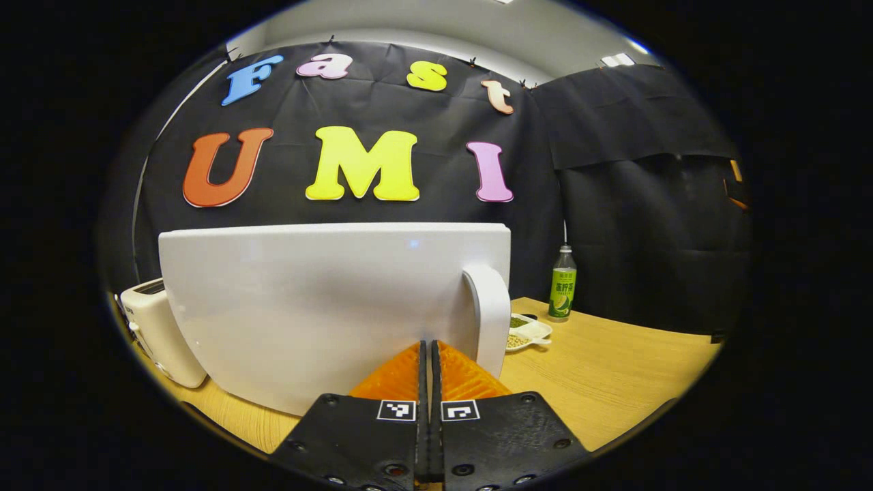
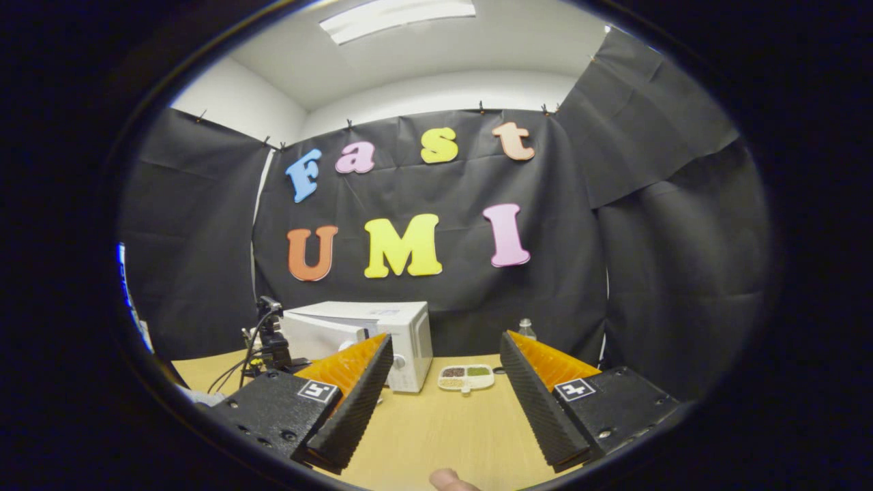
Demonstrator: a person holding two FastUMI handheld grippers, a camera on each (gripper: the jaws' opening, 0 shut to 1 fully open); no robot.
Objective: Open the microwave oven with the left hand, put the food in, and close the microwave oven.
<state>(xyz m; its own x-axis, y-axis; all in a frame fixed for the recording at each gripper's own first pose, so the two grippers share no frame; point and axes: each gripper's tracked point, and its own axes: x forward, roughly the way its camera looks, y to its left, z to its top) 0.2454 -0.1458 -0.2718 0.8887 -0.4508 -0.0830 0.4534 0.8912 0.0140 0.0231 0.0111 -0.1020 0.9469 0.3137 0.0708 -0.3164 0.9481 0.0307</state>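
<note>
While left claw (image 1: pixel 430 354) sits closed, right claw (image 2: pixel 443 382) gapes empty, divided dish (image 2: pixel 466 377) holding grains.

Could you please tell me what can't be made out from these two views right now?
- Microwave cavity: left gripper view faces the door's outer face, which hides it; right gripper view has it too small.
- Whether the left gripper, fingers together, touches the door handle: unclear.
- Food tray contents: too small.
- Toaster: partly behind the door.
- Bottle: mostly hidden by the right gripper's finger.
</note>
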